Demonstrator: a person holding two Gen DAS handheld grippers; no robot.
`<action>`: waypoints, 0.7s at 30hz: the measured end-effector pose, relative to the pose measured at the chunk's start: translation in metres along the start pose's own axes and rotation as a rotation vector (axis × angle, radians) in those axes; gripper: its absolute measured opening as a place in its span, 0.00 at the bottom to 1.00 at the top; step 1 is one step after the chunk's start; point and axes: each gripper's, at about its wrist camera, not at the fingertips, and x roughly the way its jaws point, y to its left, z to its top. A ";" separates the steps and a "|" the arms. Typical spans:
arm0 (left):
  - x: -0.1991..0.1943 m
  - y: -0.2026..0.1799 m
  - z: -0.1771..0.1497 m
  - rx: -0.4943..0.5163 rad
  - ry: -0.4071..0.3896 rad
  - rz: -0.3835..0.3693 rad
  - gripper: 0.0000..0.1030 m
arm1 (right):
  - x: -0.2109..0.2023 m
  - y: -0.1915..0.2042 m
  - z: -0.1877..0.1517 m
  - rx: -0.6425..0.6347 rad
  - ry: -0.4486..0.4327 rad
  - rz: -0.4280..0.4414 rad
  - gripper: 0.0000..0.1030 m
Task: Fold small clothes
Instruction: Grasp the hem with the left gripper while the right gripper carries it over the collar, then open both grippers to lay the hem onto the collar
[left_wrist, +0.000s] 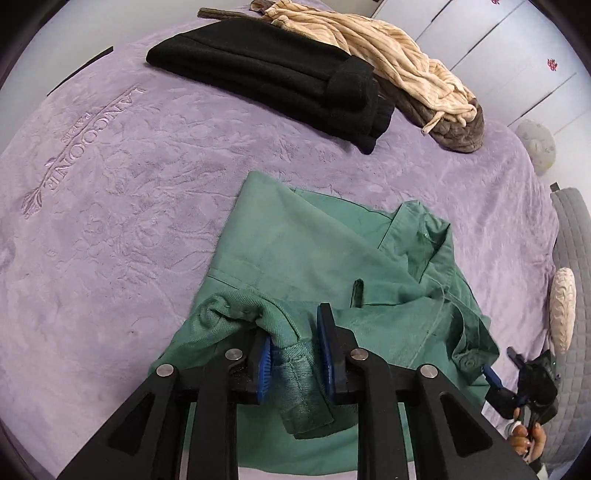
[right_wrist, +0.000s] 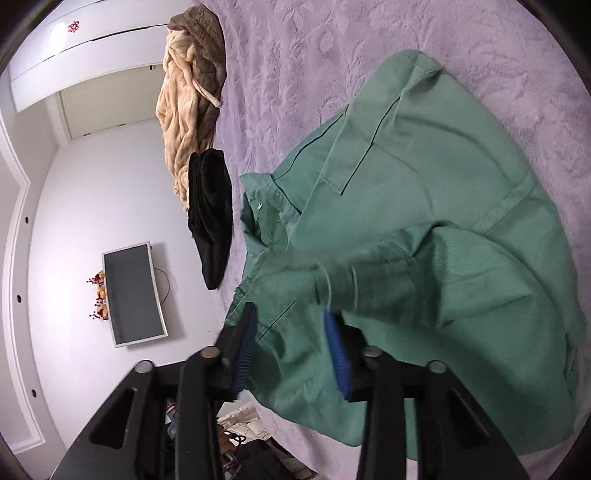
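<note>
Blurred green sleeve fold

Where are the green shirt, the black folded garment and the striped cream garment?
green shirt (left_wrist: 295, 236): left wrist view, flat back panel.
black folded garment (left_wrist: 258, 70): left wrist view, top layer of the fold.
striped cream garment (right_wrist: 181, 122): right wrist view, crumpled middle.

The green shirt is matt woven twill cloth with stitched seams. The lilac bedspread is soft plush, embossed with leaves. The black garment looks fuzzy and matt, the cream one thin and ribbed. Matt black plastic gripper arms carry ridged blue pads and bright metal pins.
</note>
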 end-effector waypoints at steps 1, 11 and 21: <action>0.001 -0.003 -0.001 0.019 0.005 0.023 0.38 | -0.004 0.004 0.004 -0.013 -0.011 -0.005 0.73; 0.006 -0.014 0.003 0.246 -0.030 0.172 0.93 | -0.042 0.036 -0.013 -0.355 -0.149 -0.440 0.73; 0.070 -0.015 0.018 0.217 0.021 0.211 0.93 | 0.031 0.039 0.002 -0.574 -0.051 -0.722 0.36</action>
